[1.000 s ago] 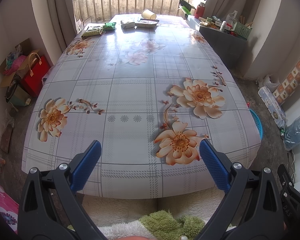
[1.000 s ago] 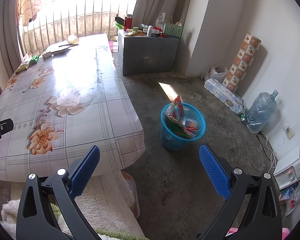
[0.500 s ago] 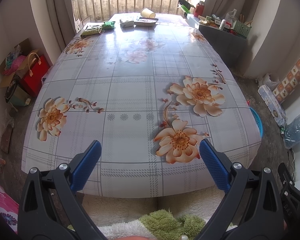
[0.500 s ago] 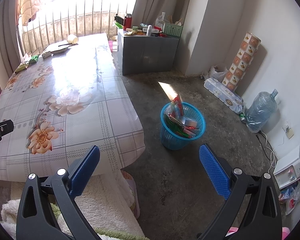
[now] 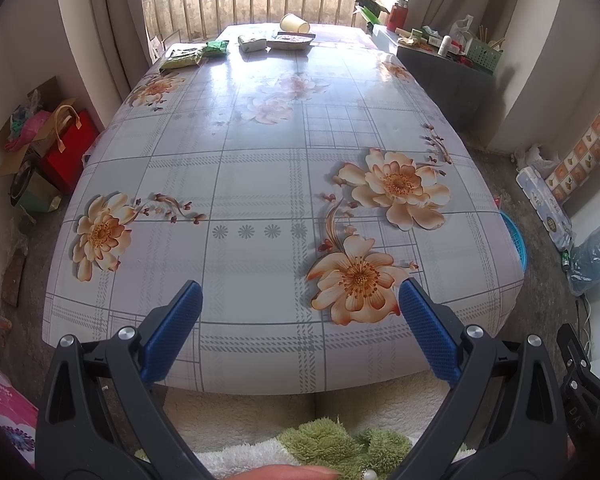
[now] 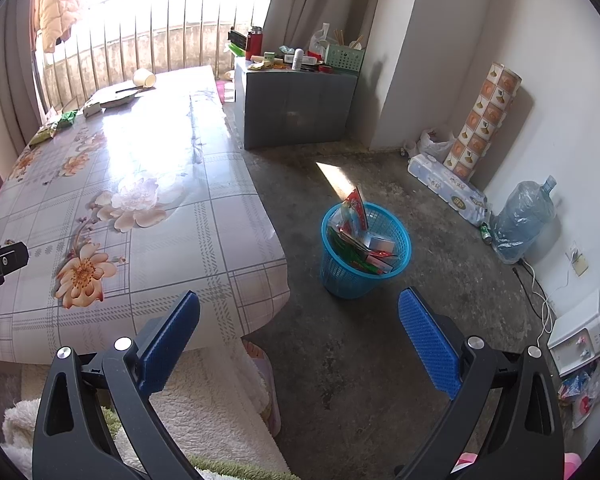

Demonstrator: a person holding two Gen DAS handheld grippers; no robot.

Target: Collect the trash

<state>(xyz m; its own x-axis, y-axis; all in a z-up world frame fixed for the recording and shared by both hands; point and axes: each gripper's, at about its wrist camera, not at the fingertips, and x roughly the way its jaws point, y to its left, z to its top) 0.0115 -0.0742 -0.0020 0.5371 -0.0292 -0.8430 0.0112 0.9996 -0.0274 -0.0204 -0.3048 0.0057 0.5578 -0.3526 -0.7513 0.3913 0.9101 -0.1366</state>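
Almost nothing has moved: the table (image 5: 260,184) sits marginally lower in the left view. Both the left gripper (image 5: 298,300) and right gripper (image 6: 299,306) gape wide, empty. Trash — paper cup (image 5: 294,23), wrappers (image 5: 184,57) — lies at twelve o'clock; the blue basket (image 6: 364,248) stands at one o'clock.

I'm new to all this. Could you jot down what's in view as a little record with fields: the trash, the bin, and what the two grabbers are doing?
Table: long, floral cloth
Trash left on table: paper cup, tray, small box, green packets, all at the far end
Bin: blue basket on the floor beside the table, holding wrappers
Left gripper: open, empty, near end of table
Right gripper: open, empty, facing the basket
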